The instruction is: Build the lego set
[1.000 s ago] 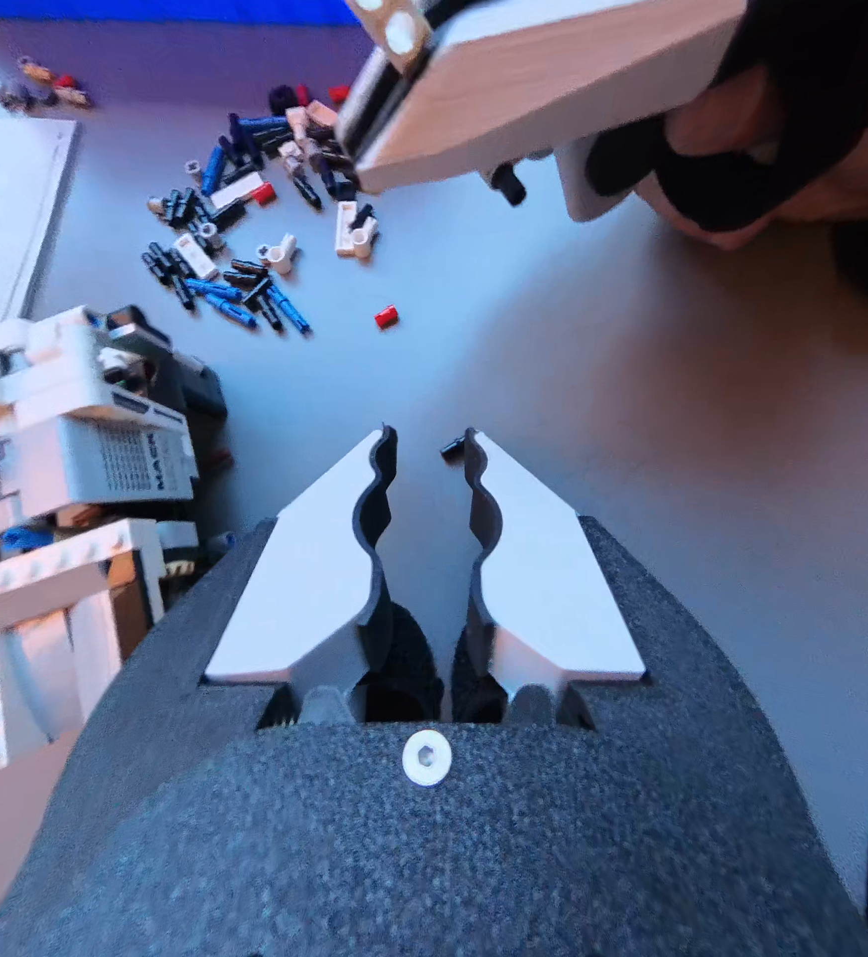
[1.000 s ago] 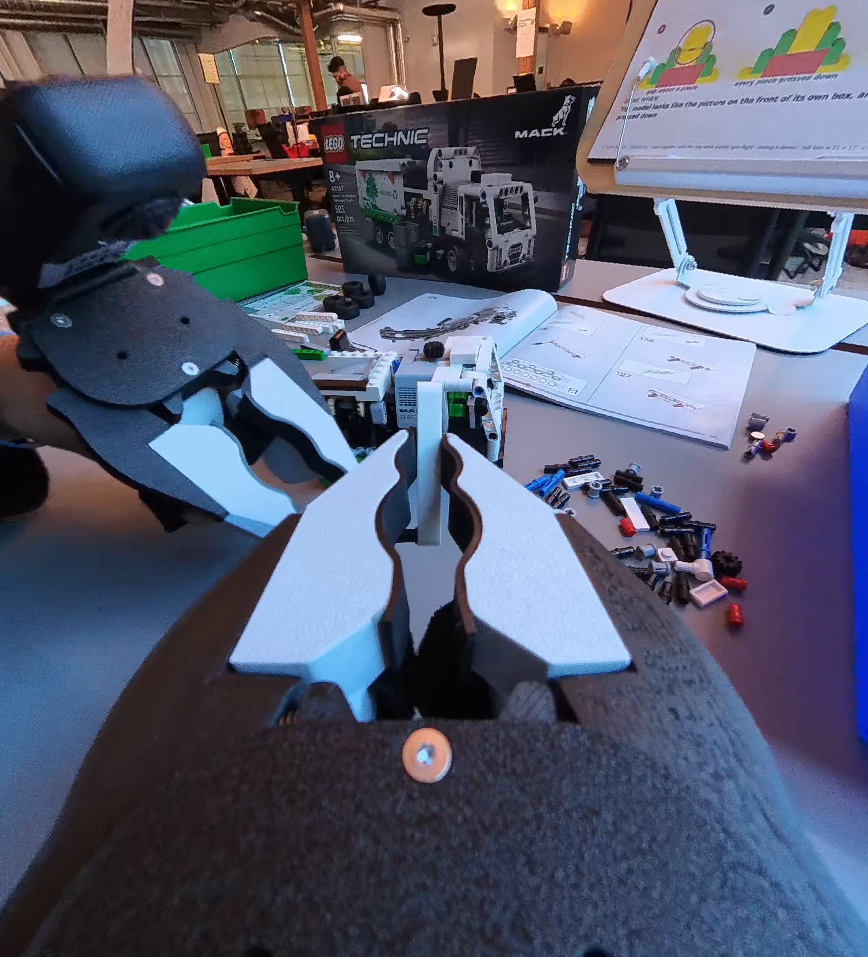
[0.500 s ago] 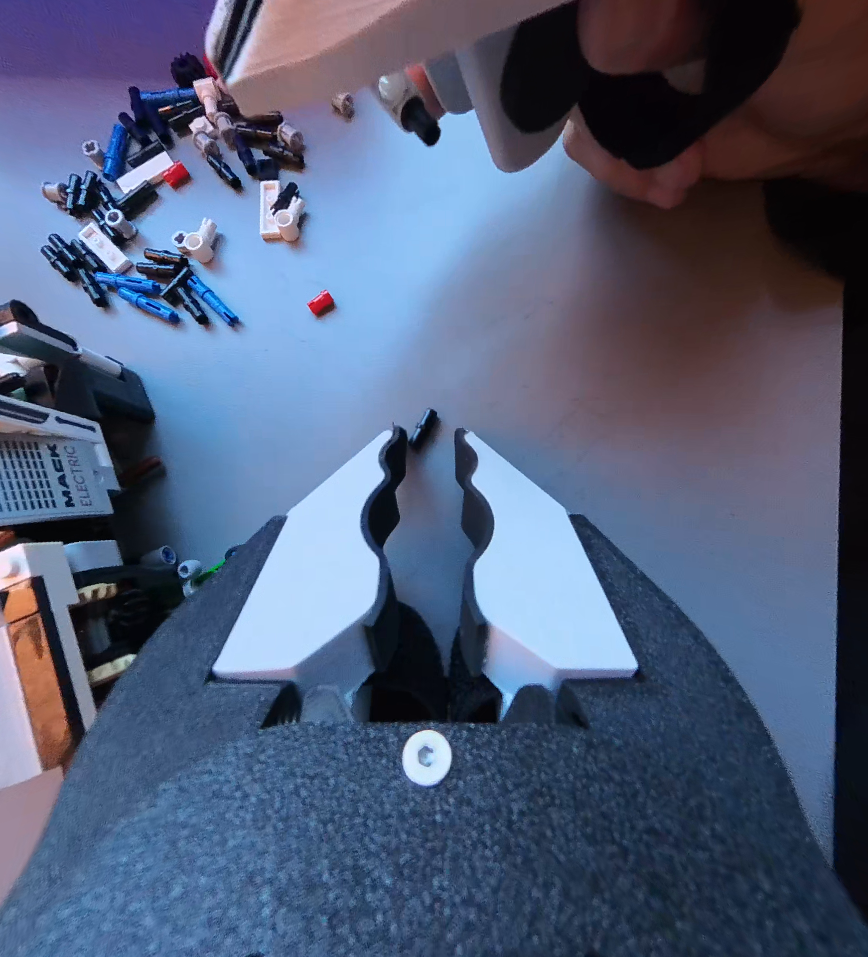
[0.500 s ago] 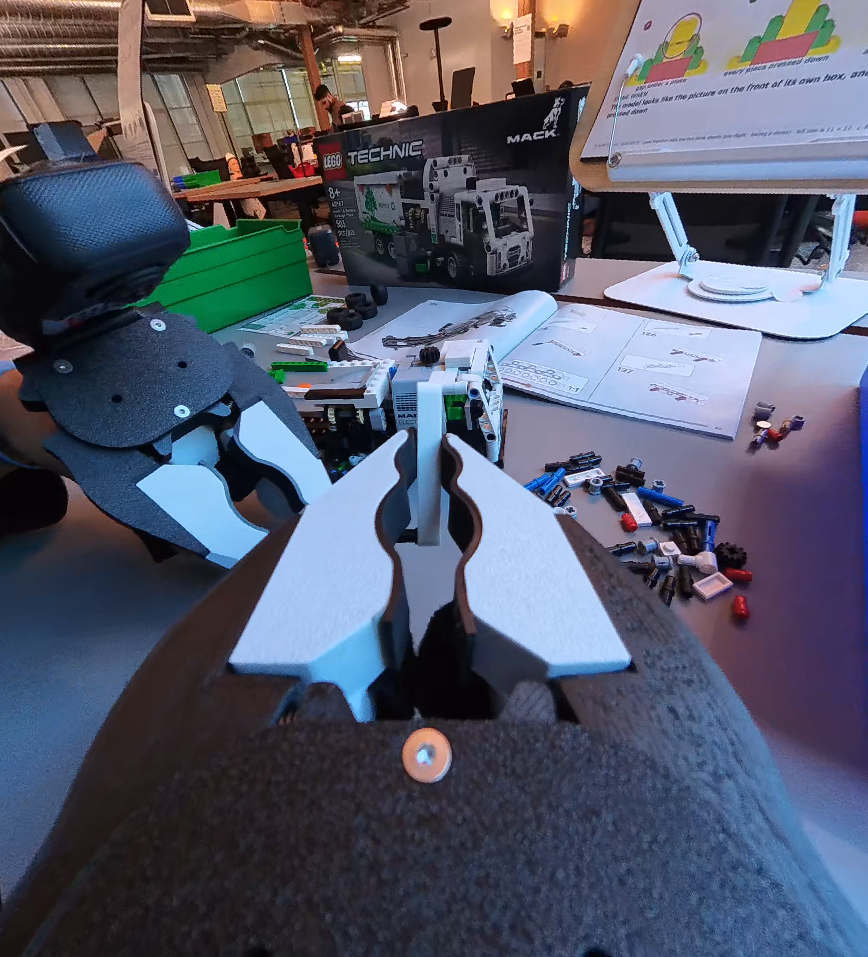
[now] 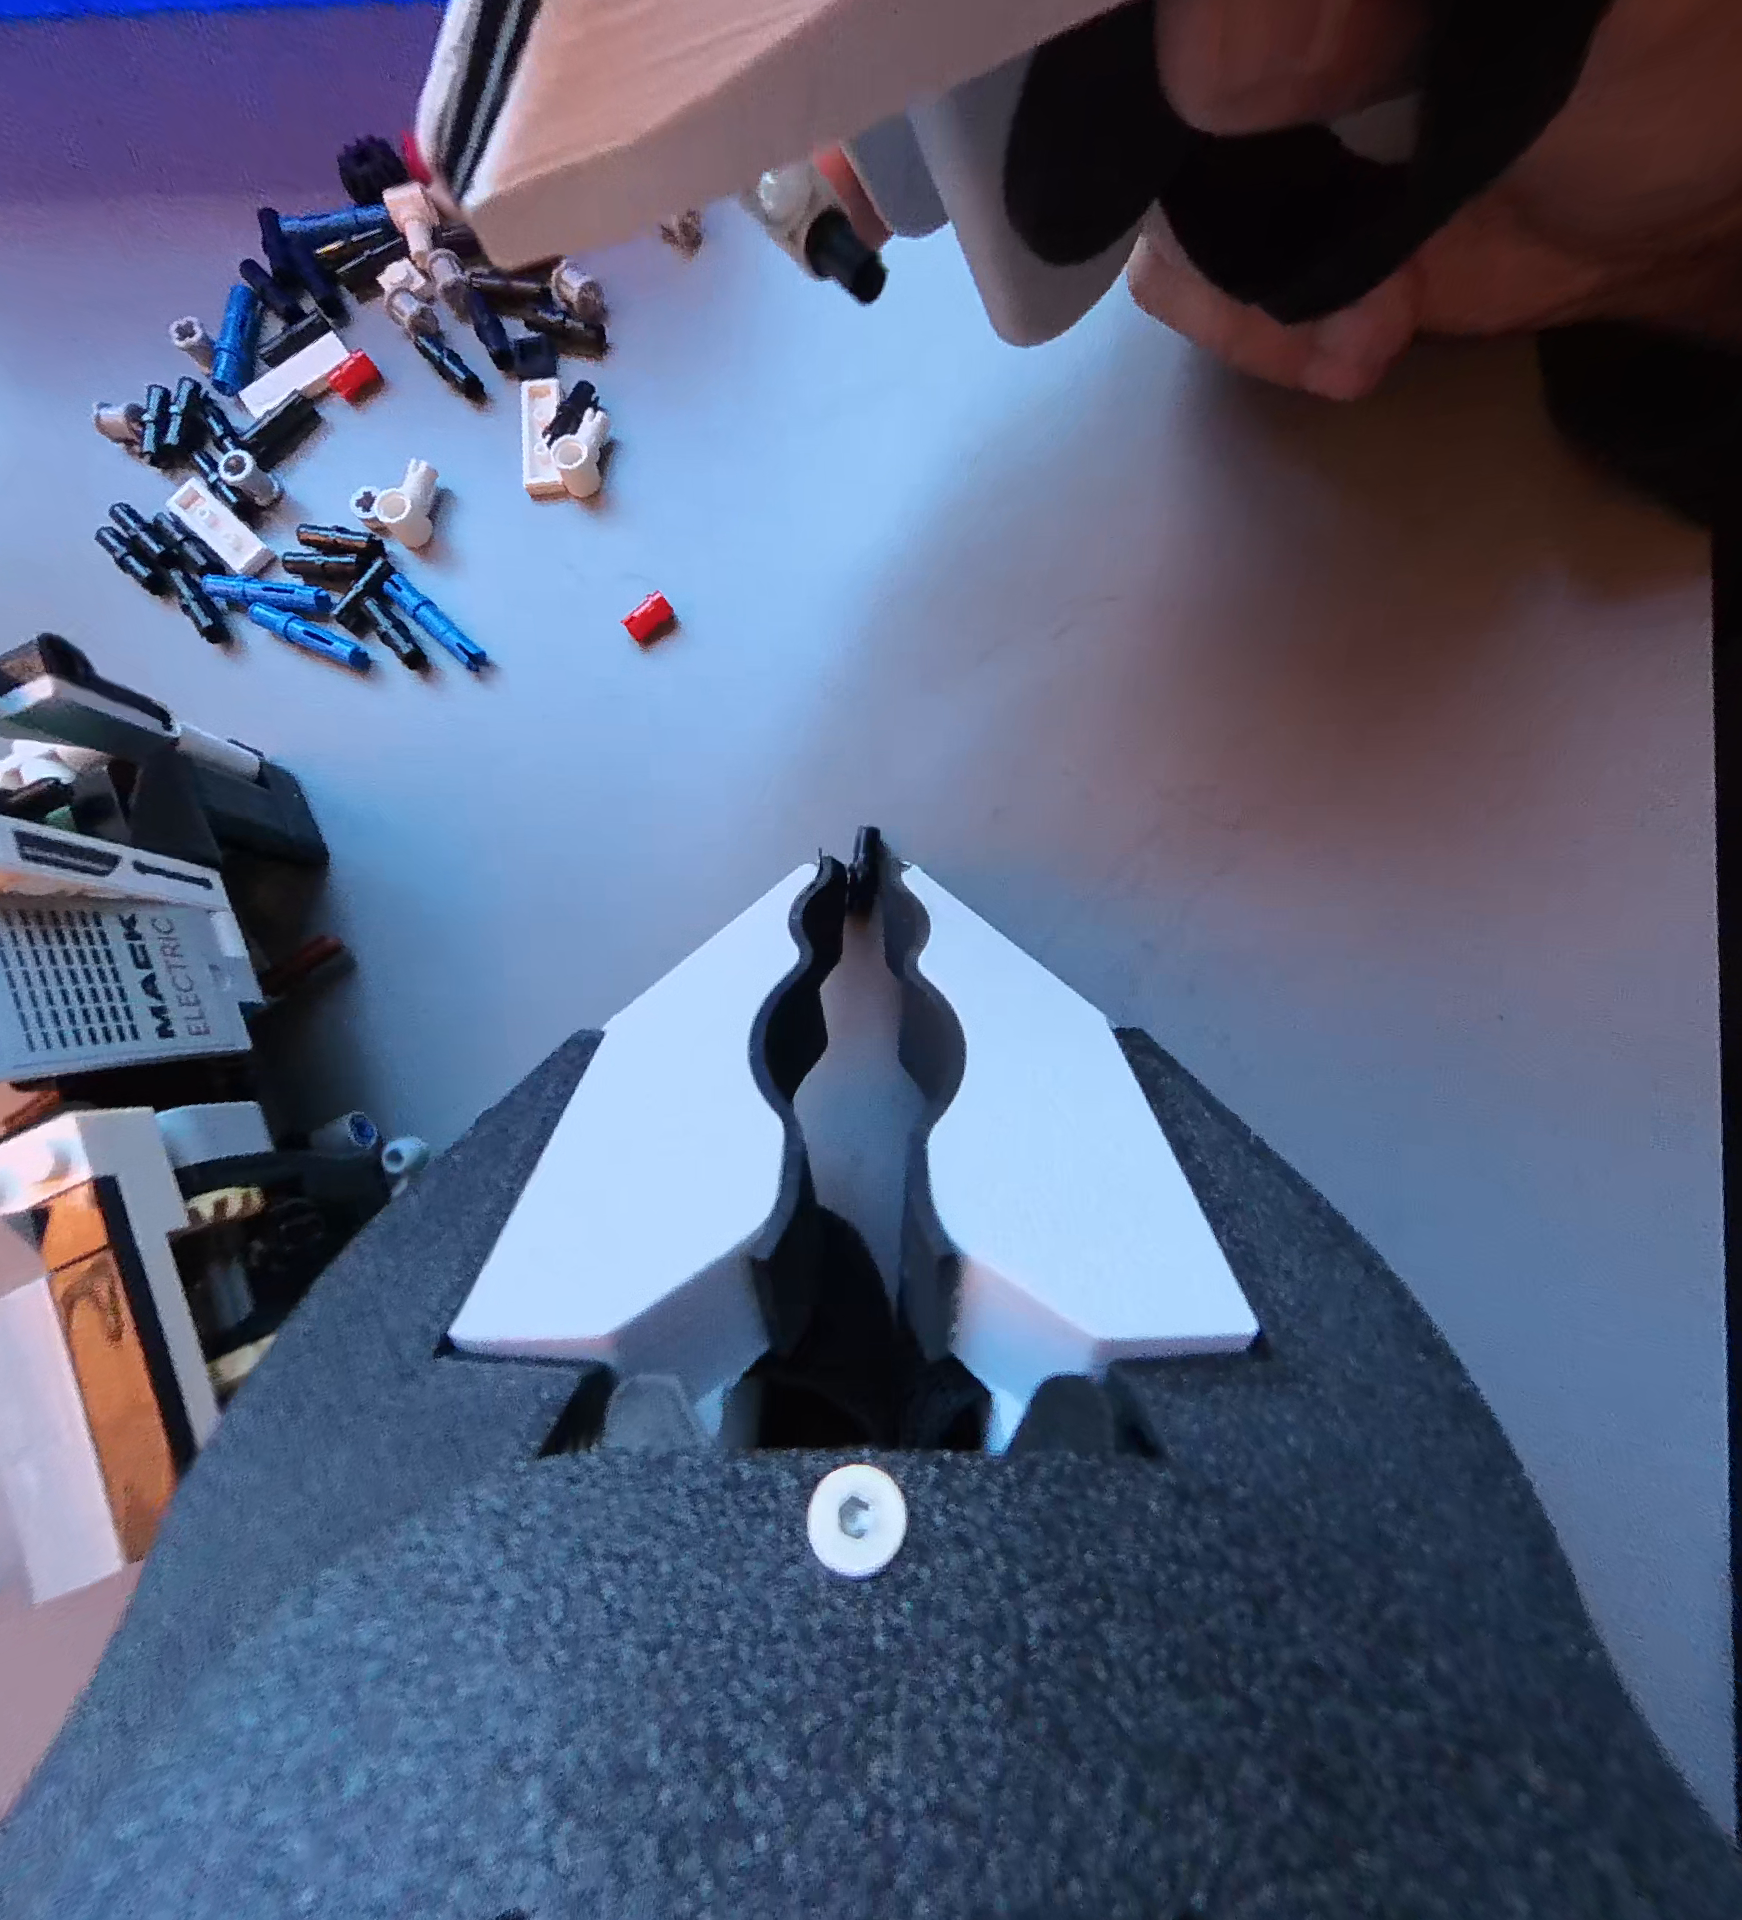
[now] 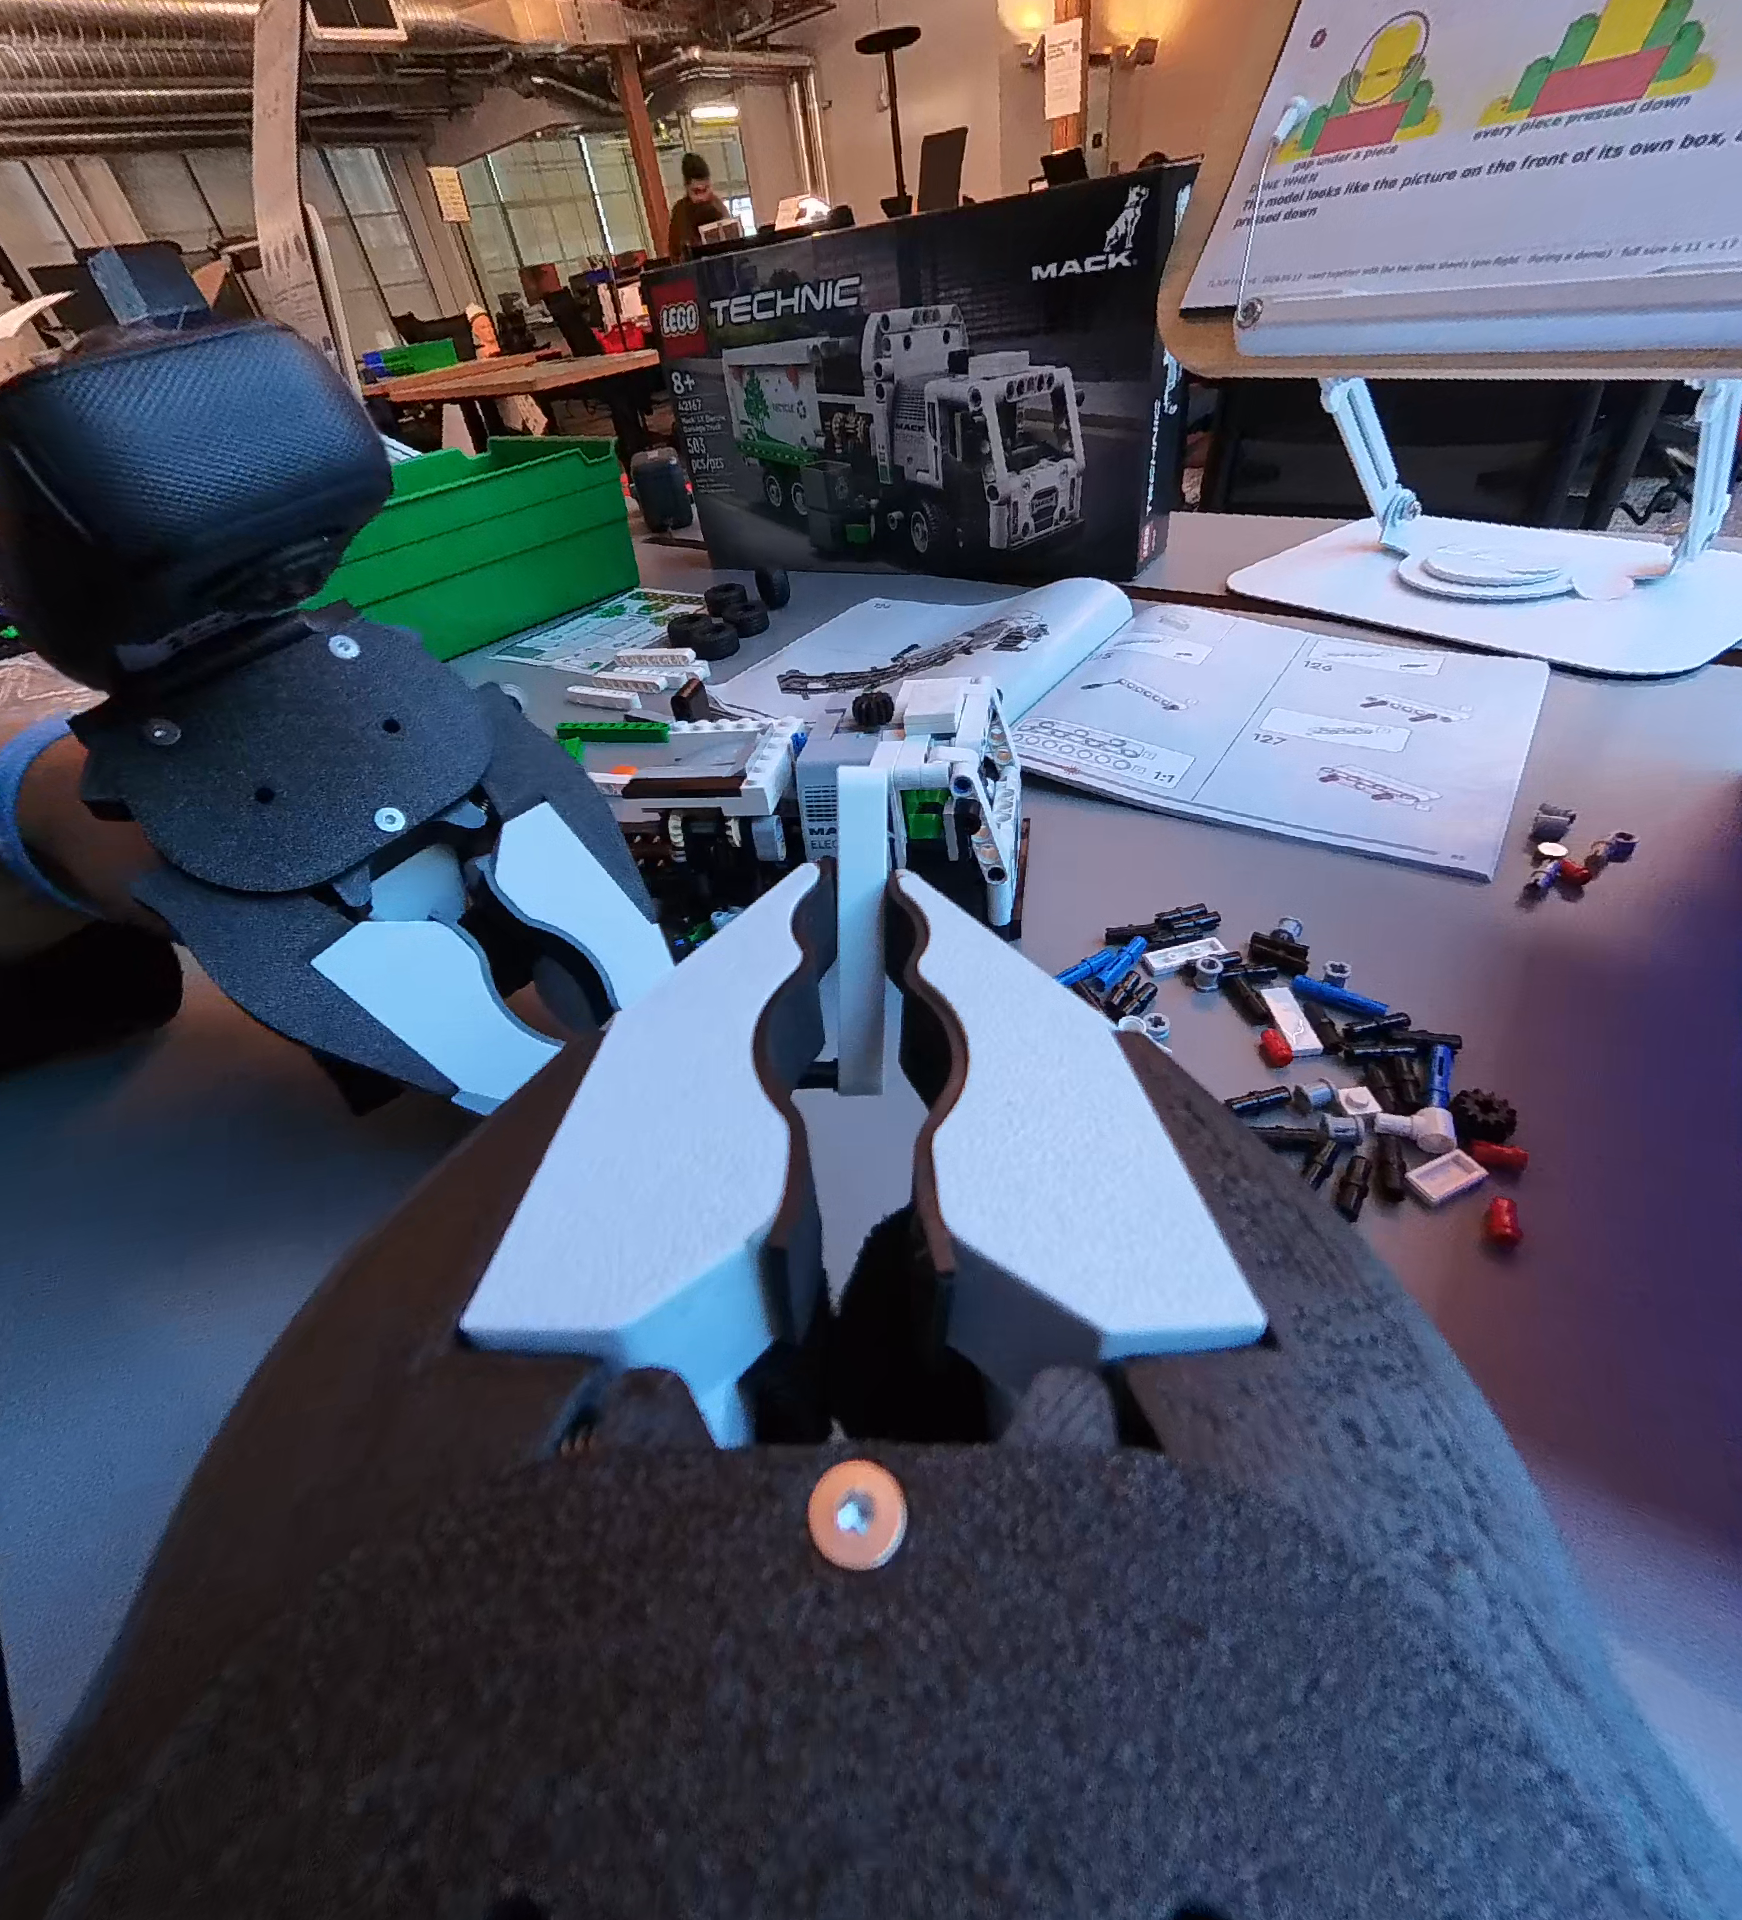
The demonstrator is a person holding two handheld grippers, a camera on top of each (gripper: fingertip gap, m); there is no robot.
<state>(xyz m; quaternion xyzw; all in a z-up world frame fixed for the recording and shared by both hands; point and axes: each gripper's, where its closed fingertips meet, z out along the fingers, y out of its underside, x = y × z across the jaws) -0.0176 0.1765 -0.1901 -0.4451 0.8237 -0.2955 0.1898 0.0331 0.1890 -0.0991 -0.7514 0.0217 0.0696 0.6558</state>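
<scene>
**Lego truck: part-built, pin and beam in hand**

Left gripper (image 5: 859,883): clenched on a black pin (image 5: 861,860) at the fingertips, low over the table (image 5: 1210,727)
Right gripper (image 6: 859,914): clamped on an upright white beam (image 6: 862,935), held in the air
Truck (image 6: 846,769): cab and chassis joined, standing behind the beam; bodywork unfinished
Loose parts (image 6: 1345,1049): many pins and connectors unplaced, right of the truck
Wheels (image 6: 727,613): unmounted, near the manual (image 6: 1262,717)
Judgement: roughly midway; much assembly remains
</scene>
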